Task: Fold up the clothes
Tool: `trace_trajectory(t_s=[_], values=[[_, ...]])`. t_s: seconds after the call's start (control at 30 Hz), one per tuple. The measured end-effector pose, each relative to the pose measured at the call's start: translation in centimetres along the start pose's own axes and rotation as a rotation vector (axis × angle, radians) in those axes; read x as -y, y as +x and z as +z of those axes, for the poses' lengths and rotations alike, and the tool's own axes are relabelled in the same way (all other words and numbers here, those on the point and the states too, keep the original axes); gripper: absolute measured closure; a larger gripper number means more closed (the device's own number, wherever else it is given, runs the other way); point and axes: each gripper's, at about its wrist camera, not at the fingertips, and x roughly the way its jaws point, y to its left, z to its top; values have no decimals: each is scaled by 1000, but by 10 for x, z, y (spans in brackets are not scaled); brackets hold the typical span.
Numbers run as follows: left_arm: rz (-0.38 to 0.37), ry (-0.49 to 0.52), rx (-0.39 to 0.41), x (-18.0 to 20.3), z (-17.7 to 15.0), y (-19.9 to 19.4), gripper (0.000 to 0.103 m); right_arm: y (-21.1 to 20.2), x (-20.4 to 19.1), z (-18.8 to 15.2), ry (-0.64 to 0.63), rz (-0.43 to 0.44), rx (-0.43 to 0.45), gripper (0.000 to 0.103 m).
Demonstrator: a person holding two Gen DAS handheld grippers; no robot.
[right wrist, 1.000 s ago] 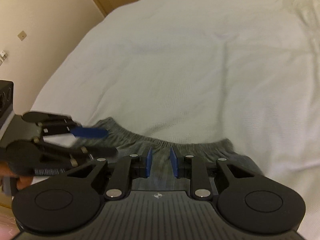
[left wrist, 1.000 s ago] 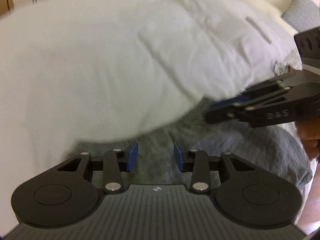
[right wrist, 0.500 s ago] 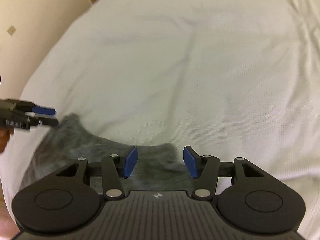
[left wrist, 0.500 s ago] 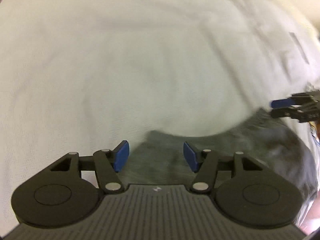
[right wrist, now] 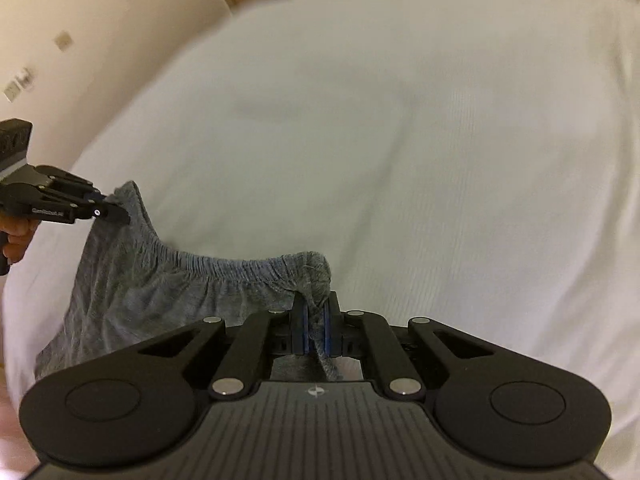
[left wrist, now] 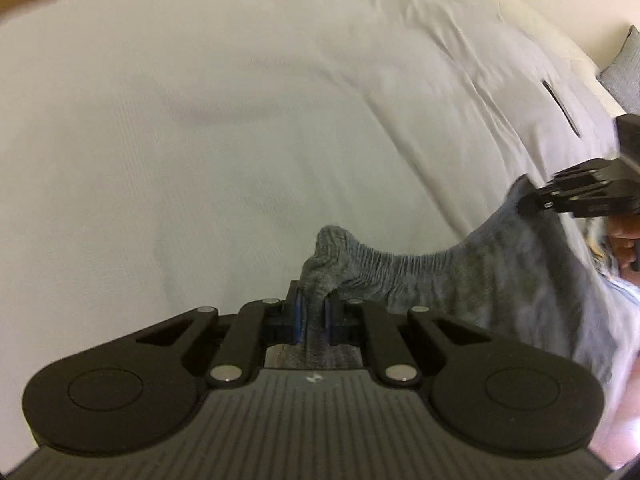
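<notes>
Grey shorts (left wrist: 460, 276), lower centre, are clamped at each waistband end by the left hand-held gripper (left wrist: 311, 314) and right hand-held gripper (right wrist: 316, 322); the band should be kept taut and level above the bed (left wrist: 240, 120).

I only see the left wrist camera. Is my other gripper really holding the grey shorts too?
Observer: Yes. The right wrist view shows the right gripper shut on a bunched end of the grey shorts.
Operator: Does cloth poke out behind?
Observer: Yes, a strip hangs through behind the blue pads.
Operator: What's beside the bed over there?
Observer: A cream wall with small plates, beyond the left gripper.
</notes>
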Motion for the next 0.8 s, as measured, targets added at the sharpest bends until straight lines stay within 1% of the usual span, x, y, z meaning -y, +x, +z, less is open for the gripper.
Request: trace_trajectory(t_s=[0.07,0.1,0.13,0.17,0.2,0.23,0.27,0.33,0.37,0.43,0.5,0.57,0.63,0.67,0.73,0.8], values=[[18,-8,-23,-1,-2,15,94,13,6,-3,8,-25,-8,89],[46,-16,-57,-2,-6,29,92,21,11,-6,28,-31,-30,87],[75,-22,-100,-2,-6,42,88,24,14,-8,46,-56,-47,81],[107,-33,-145,-4,-10,52,87,26,16,-11,61,-80,-59,79],[133,-42,-164,-3,-12,53,84,19,17,-14,69,-94,-39,79],[154,-49,-153,-1,-16,48,76,11,17,-17,76,-100,-20,76],[176,-56,-142,0,-20,44,73,3,17,-22,84,-106,-2,72],[209,-64,-107,7,-27,32,71,-13,15,-40,114,-91,0,71],[205,-69,-91,16,-32,25,71,-21,13,-51,131,-77,-5,71],[161,-74,-82,31,-46,10,71,-32,6,-73,165,-45,-35,71],[123,-58,-129,50,-68,7,71,-32,-7,-97,193,-22,-101,71],[125,-43,-189,62,-101,4,71,-34,-19,-120,201,-16,-161,72],[157,-33,-233,67,-131,-1,71,-44,-31,-142,222,-30,-193,72],[168,-37,-239,70,-142,-9,71,-55,-34,-154,242,-42,-192,72],[194,-49,-259,66,-166,-27,71,-68,-41,-172,287,-71,-210,72],[226,-48,-289,57,-186,-43,71,-81,-49,-190,296,-122,-218,71]])
